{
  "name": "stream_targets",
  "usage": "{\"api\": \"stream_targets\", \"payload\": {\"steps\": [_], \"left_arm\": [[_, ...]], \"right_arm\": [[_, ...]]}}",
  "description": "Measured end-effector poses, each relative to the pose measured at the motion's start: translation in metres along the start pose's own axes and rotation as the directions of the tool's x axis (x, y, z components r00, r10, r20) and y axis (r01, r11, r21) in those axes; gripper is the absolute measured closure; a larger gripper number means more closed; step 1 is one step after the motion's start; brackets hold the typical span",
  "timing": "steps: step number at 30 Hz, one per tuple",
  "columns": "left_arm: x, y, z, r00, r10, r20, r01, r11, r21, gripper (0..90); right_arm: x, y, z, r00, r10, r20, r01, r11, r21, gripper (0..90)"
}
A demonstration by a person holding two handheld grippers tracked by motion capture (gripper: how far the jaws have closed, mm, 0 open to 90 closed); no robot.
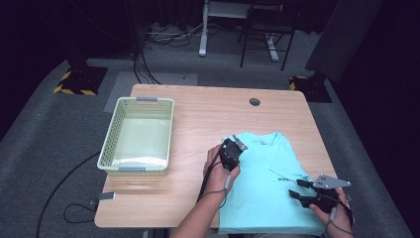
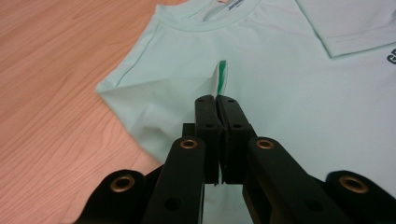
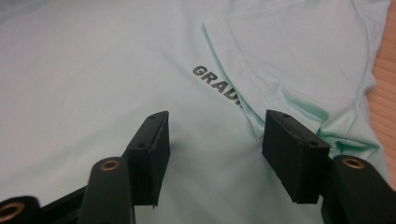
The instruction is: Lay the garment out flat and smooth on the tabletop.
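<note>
A mint-green T-shirt (image 1: 267, 193) lies flat on the near right part of the wooden table (image 1: 198, 119), collar pointing away, with both sleeves folded inward. My left gripper (image 1: 233, 149) rests on the shirt's left shoulder area. In the left gripper view it (image 2: 218, 99) is shut on a thin upright fold of the shirt's cloth (image 2: 221, 77), just below the collar (image 2: 210, 21). My right gripper (image 1: 295, 188) hovers over the shirt's right side. It (image 3: 215, 135) stands open above the cloth near the folded sleeve (image 3: 299, 51) and the dark lettering (image 3: 217, 84).
A pale green perforated basket (image 1: 111, 136) stands on the table's left half, with nothing in it. A round cable hole (image 1: 254, 101) sits near the far edge. Bare wood lies between basket and shirt. Cables trail on the grey floor to the left.
</note>
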State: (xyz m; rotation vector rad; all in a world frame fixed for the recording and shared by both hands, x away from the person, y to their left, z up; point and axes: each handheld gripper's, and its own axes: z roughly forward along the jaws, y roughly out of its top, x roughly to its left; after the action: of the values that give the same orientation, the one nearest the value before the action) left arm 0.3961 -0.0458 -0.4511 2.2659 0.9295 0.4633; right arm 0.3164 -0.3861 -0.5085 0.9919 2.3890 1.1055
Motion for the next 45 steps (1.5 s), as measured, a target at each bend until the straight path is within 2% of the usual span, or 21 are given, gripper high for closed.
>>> {"api": "stream_targets", "payload": {"steps": [2, 4, 6, 8, 9, 10, 12, 14, 17, 19, 21, 25, 27, 29, 33, 36, 37, 40, 43, 45], "left_arm": [[0.006, -0.009, -0.011, 0.9983, -0.022, -0.055, 0.022, 0.9997, 0.007, 87.2], [0.012, -0.024, -0.023, 0.9904, -0.059, -0.124, 0.061, 0.9981, 0.009, 83.7], [0.019, -0.043, -0.034, 0.9744, -0.134, -0.180, 0.134, 0.9909, -0.013, 73.3], [0.026, -0.059, -0.044, 0.9574, -0.220, -0.187, 0.216, 0.9754, -0.045, 56.0], [0.028, -0.063, -0.048, 0.9532, -0.245, -0.177, 0.238, 0.9695, -0.058, 50.2], [0.028, -0.066, -0.052, 0.9537, -0.247, -0.172, 0.238, 0.9689, -0.067, 47.8], [0.024, -0.066, -0.056, 0.9593, -0.217, -0.181, 0.207, 0.9756, -0.074, 45.0], [0.019, -0.064, -0.057, 0.9655, -0.198, -0.170, 0.186, 0.9792, -0.080, 42.8], [0.011, -0.060, -0.053, 0.9729, -0.175, -0.152, 0.163, 0.9829, -0.085, 40.0], [0.004, -0.056, -0.048, 0.9816, -0.142, -0.127, 0.133, 0.9880, -0.079, 39.7], [-0.003, -0.052, -0.042, 0.9873, -0.109, -0.116, 0.103, 0.9930, -0.058, 39.5], [-0.017, -0.045, -0.033, 0.9945, -0.062, -0.085, 0.058, 0.9973, -0.044, 38.8], [-0.022, -0.041, -0.029, 0.9961, -0.039, -0.079, 0.035, 0.9984, -0.045, 38.7], [-0.022, -0.038, -0.025, 0.9962, -0.032, -0.081, 0.028, 0.9985, -0.047, 38.6], [-0.008, -0.038, -0.006, 0.9928, -0.071, -0.097, 0.071, 0.9975, 0.001, 39.0], [0.007, -0.042, 0.002, 0.9888, -0.101, -0.110, 0.105, 0.9940, 0.031, 39.1], [0.012, -0.044, 0.002, 0.9856, -0.117, -0.122, 0.122, 0.9919, 0.036, 39.6], [0.026, -0.053, -0.006, 0.9703, -0.154, -0.187, 0.166, 0.9847, 0.052, 41.7], [0.036, -0.061, -0.018, 0.9521, -0.176, -0.250, 0.197, 0.9786, 0.060, 42.5], [0.038, -0.064, -0.024, 0.9476, -0.189, -0.257, 0.208, 0.9769, 0.047, 42.4]], "right_arm": [[0.000, 0.000, 0.000, 1.0000, 0.000, -0.002, 0.000, 1.000, 0.000, 41.8], [0.000, 0.000, 0.000, 1.0000, 0.001, -0.002, -0.001, 1.000, 0.000, 41.8], [0.000, 0.000, 0.000, 1.0000, 0.003, -0.003, -0.003, 1.000, -0.001, 41.8], [-0.001, 0.000, 0.000, 1.0000, 0.004, -0.006, -0.004, 1.000, -0.001, 41.9], [-0.001, 0.000, 0.000, 1.0000, 0.005, -0.008, -0.005, 1.000, -0.001, 41.9], [-0.002, 0.000, 0.000, 0.9999, 0.006, -0.009, -0.006, 1.000, -0.002, 41.9], [-0.002, 0.000, 0.000, 0.9999, 0.008, -0.013, -0.008, 1.000, -0.002, 41.9], [-0.003, 0.001, 0.000, 0.9999, 0.008, -0.015, -0.008, 1.000, -0.002, 41.9], [-0.002, 0.001, 0.001, 1.0000, 0.003, -0.009, -0.003, 1.000, 0.000, 41.9], [-0.002, 0.001, 0.001, 0.9999, 0.004, -0.010, -0.004, 1.000, -0.001, 41.9], [-0.002, 0.001, 0.001, 0.9999, 0.006, -0.013, -0.006, 1.000, -0.001, 41.9], [-0.002, 0.001, 0.001, 0.9999, 0.005, -0.011, -0.005, 1.000, -0.001, 41.9], [-0.002, 0.001, 0.001, 0.9999, 0.005, -0.011, -0.005, 1.000, 0.000, 41.8], [-0.002, 0.001, 0.001, 1.0000, 0.003, -0.009, -0.003, 1.000, 0.000, 41.8], [-0.002, 0.001, 0.001, 1.0000, 0.001, -0.008, -0.001, 1.000, 0.000, 41.8], [-0.002, 0.001, 0.001, 1.0000, 0.002, -0.009, -0.002, 1.000, 0.000, 41.8], [-0.002, 0.001, 0.001, 1.0000, 0.002, -0.009, -0.002, 1.000, 0.000, 41.9], [-0.002, 0.001, 0.001, 0.9999, 0.004, -0.011, -0.004, 1.000, -0.001, 41.9], [-0.002, 0.001, 0.001, 0.9999, 0.006, -0.012, -0.006, 1.000, -0.001, 41.9], [-0.002, 0.001, 0.001, 0.9999, 0.005, -0.011, -0.005, 1.000, -0.001, 41.9]]}}
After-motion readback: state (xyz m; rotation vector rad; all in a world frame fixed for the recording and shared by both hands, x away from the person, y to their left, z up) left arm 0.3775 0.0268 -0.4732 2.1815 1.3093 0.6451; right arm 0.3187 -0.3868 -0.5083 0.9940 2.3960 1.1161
